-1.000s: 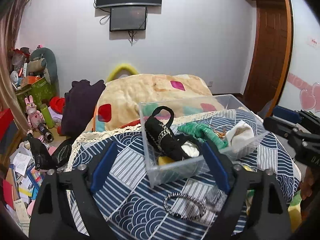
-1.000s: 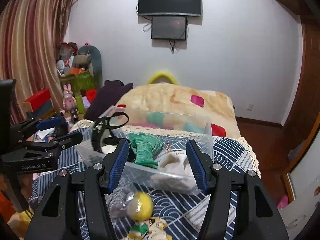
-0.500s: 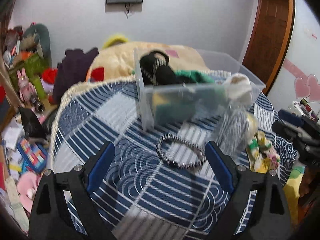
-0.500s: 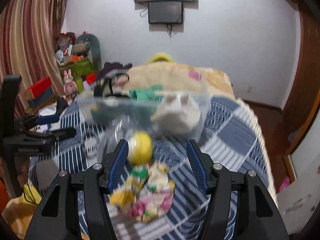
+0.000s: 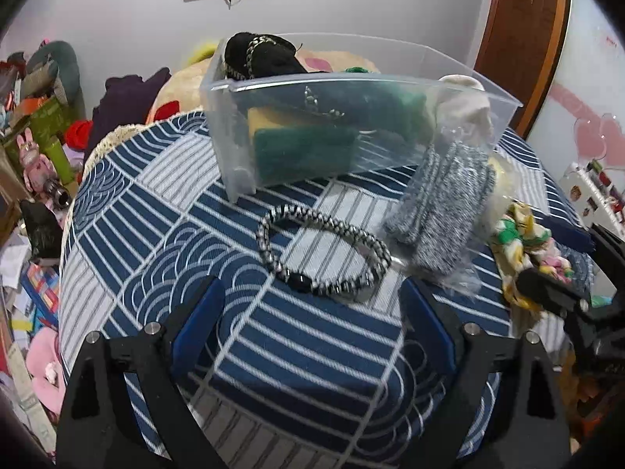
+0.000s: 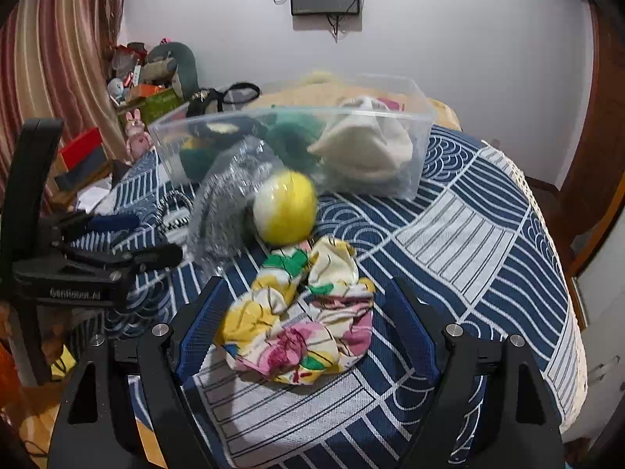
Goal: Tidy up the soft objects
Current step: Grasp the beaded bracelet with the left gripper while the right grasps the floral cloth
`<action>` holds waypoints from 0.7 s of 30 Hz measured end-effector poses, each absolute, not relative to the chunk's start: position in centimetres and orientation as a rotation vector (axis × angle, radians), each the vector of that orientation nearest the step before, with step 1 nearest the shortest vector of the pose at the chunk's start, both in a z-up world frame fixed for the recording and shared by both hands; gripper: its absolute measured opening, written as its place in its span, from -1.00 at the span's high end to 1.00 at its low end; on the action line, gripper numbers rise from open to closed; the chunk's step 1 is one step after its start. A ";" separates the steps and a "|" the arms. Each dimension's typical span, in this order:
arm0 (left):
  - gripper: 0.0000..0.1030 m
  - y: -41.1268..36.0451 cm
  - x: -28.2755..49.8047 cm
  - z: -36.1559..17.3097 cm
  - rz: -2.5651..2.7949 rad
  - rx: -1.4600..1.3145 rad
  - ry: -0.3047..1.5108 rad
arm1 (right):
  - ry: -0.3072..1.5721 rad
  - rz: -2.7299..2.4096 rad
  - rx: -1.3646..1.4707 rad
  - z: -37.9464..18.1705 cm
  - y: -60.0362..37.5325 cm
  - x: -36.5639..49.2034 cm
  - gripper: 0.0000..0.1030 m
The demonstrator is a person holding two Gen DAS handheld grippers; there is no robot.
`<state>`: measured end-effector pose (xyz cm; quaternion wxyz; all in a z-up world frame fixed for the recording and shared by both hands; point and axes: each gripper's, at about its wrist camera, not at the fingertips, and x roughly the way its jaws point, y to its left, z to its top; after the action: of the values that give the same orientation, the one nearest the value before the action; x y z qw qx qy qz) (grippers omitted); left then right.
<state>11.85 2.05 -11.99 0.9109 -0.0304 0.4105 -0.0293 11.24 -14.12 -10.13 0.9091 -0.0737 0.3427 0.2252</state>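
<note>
A clear plastic bin (image 5: 351, 78) (image 6: 414, 117) on the blue patterned bed holds a black item, green cloth, a sponge and a cream cloth. In front of it lie a black-and-silver braided band (image 5: 324, 250), a grey knit item in a clear bag (image 5: 441, 211) (image 6: 230, 203), a yellow-and-white ball (image 6: 284, 207) and a floral scrunchie (image 6: 300, 320) (image 5: 523, 246). My left gripper (image 5: 312, 336) is open just short of the band. My right gripper (image 6: 304, 336) is open with its fingers either side of the scrunchie.
The bedspread (image 6: 488, 242) drops off at its lace edge on the right. A beige blanket lies behind the bin. Toys, boxes and papers (image 5: 35, 148) clutter the floor at the left. A wooden door (image 5: 519, 39) stands at the right.
Both grippers have dropped and tilted down towards the bed. The left one came close to the braided band; the right one came down around the floral scrunchie.
</note>
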 end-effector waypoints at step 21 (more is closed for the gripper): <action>0.28 4.4 13.9 -11.3 -0.087 -0.103 0.818 | 0.648 0.399 -0.151 -8.7 -16.2 10.9 0.53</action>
<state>13.95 4.38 -11.28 0.9154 -0.0500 0.3972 -0.0424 10.92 -16.24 -8.75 0.9256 -0.0737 0.3162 0.1947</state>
